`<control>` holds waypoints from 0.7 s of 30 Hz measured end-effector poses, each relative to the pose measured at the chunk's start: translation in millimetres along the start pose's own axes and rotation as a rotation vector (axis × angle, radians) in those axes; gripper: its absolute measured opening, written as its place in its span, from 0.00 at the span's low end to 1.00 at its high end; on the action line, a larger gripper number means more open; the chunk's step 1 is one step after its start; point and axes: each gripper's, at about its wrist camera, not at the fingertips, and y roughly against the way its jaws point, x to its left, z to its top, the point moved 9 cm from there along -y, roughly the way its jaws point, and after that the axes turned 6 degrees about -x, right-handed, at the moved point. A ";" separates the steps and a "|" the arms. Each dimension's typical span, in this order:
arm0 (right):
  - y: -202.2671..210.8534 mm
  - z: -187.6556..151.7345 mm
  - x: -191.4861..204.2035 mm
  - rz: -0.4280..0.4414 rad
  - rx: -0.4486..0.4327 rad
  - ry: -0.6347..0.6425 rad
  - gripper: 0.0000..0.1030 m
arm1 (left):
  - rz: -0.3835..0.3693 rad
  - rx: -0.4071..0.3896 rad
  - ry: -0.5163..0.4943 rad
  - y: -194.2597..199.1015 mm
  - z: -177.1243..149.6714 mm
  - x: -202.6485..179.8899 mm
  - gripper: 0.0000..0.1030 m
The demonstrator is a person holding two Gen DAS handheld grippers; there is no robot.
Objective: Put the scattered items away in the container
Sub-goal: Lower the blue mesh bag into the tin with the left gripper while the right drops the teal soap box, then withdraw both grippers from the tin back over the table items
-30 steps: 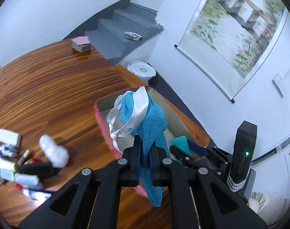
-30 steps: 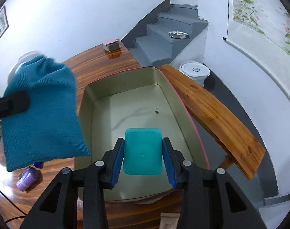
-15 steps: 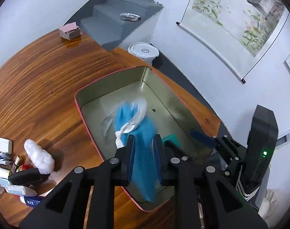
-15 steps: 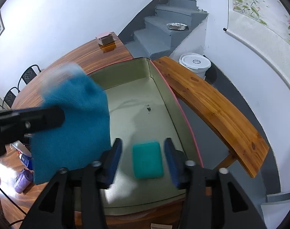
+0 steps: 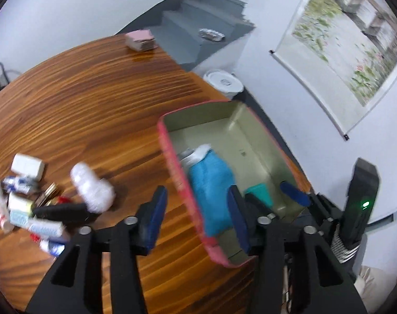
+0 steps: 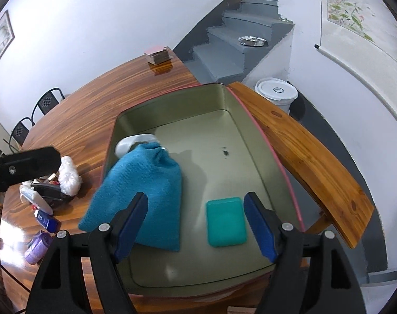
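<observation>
The red-rimmed tin stands at the table's right edge. Inside it a blue cloth pouch with a white ribbon lies against the left wall, free of any grip. A teal case rests flat on the tin floor. My right gripper hovers over the tin's near end, jaws opening, the case below them untouched. My left gripper straddles the tin's near left wall, jaws opening with nothing pressed between the pads.
A heap of scattered items lies on the wooden table left of the tin: a white fluffy bundle, a white box, tubes, a black case, a purple roll. A pink box sits far back. A wooden bench runs along the right.
The left gripper let go of the blue pouch, which dropped into the tin. The right gripper released the teal case onto the tin floor and spread wide.
</observation>
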 end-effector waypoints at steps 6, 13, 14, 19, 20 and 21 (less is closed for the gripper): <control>8.7 -2.9 22.3 0.013 -0.013 0.022 0.77 | 0.051 0.018 0.068 16.7 -22.6 42.9 0.59; 16.9 -14.1 66.6 0.077 -0.019 0.069 0.77 | 0.146 0.004 0.120 37.6 -50.8 112.8 0.59; 18.0 -16.3 74.7 0.090 -0.019 0.078 0.77 | 0.160 0.005 0.127 40.7 -55.5 122.2 0.59; 19.3 -31.3 122.6 0.156 0.006 0.137 0.77 | 0.212 0.012 0.159 54.0 -84.1 173.4 0.59; 18.8 -36.3 133.8 0.173 0.017 0.151 0.77 | 0.221 0.014 0.162 56.3 -89.3 182.1 0.59; 18.2 -40.8 143.2 0.189 0.028 0.163 0.77 | 0.231 0.017 0.162 58.2 -95.1 191.6 0.59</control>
